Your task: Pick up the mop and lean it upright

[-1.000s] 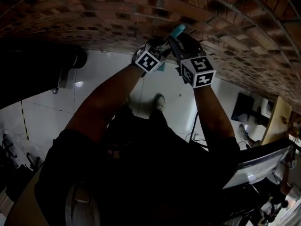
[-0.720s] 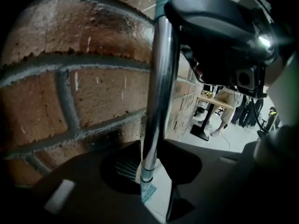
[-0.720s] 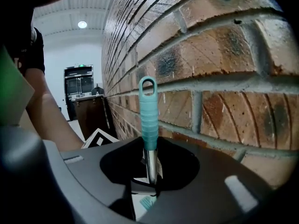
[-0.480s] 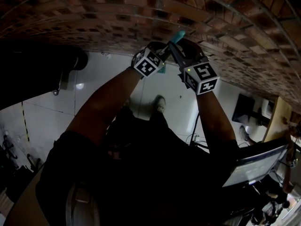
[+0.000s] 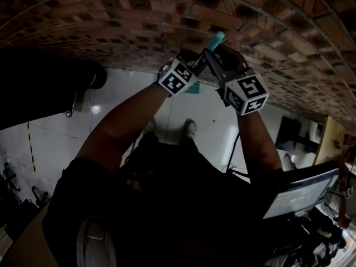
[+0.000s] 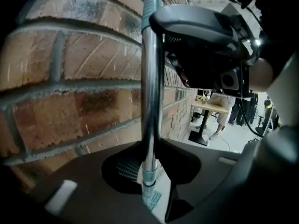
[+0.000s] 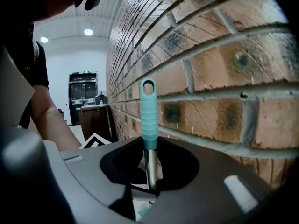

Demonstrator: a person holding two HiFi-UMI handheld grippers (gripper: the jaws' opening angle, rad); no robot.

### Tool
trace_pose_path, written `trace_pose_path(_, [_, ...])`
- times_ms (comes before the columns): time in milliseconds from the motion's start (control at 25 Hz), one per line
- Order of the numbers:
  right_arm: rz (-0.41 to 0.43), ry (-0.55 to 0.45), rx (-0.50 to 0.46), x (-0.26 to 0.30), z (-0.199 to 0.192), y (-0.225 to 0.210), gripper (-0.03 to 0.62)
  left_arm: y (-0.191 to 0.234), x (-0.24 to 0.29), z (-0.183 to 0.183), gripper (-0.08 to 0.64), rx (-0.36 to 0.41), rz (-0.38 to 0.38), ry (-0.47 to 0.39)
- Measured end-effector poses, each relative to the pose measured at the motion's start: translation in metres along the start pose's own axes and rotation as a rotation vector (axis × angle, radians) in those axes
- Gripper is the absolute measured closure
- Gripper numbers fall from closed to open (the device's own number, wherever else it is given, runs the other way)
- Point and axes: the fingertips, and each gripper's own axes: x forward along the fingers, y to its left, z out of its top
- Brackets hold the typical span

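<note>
Left claw: its jaws have just been closing and are now clenched on the steel pole of the mop, which runs straight up between them. Right claw: clamped on the same pole higher up, just under the teal grip. Together they hold the mop close in front of the brick wall. The pole is roughly upright, and its top is near the wall but, as far as can be judged, not resting on it.

Risks:
- The mop's lower end is not clearly shown, so it cannot be confirmed that it bears on the floor.
- Released too steep or clear of the wall, the mop would likely topple away from it.
- Set too shallow, its foot may slide out across the glossy floor.
- The two grips sit close together, so the round pole could twist or slip within the claws.

Surroundings:
- The person's feet stand just out from the wall, where a falling mop would land.
- A dark cabinet stands against the wall further along, well apart.
- Nothing visible lies between the pole and the wall.
</note>
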Motion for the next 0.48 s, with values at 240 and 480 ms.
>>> trace_pose_path(240, [0.009, -0.028, -0.010, -0.013, 0.033, 0.009, 0.480, -0.006, -0.019, 0.031, 0.462, 0.011, -0.004, -0.021])
trace_pose_path(480, [0.001, -0.066, -0.016, -0.028, 0.068, 0.012, 0.480, -0.010, -0.037, 0.064, 0.462, 0.022, -0.004, -0.043])
